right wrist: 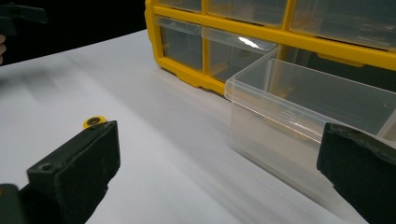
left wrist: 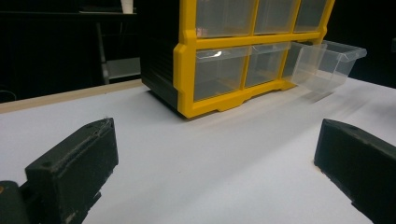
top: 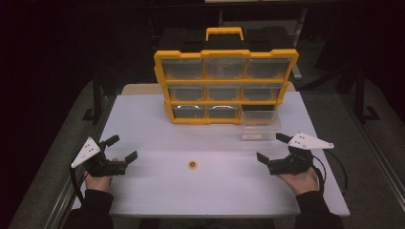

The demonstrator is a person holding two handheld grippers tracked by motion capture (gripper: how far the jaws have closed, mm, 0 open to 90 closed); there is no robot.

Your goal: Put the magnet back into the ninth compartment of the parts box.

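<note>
Right now both of your grippers rest near the front edge of the worktop, the left gripper toward the front-left corner and the right gripper toward the front-right, each with its jaws spread wide and holding nothing. Between them, well apart from either, the small yellow ring lies flat on the bare surface near the middle of the front half. At the back stands the yellow drawer cabinet, and one clear drawer has been taken out of its bottom-right slot and sits on the worktop just in front of it, close to your right gripper. My guess is that the ring is meant for that drawer. The ring is low and thin, so if you close on it from too high, the jaws may slip over it or flick it away across the smooth surface. Come in too steeply and a jaw tip may scrape the worktop instead. The loose drawer is light and unsupported; brushing it with your right gripper could push it against the cabinet or tip it, so carry the ring over its rim with room to spare.
</note>
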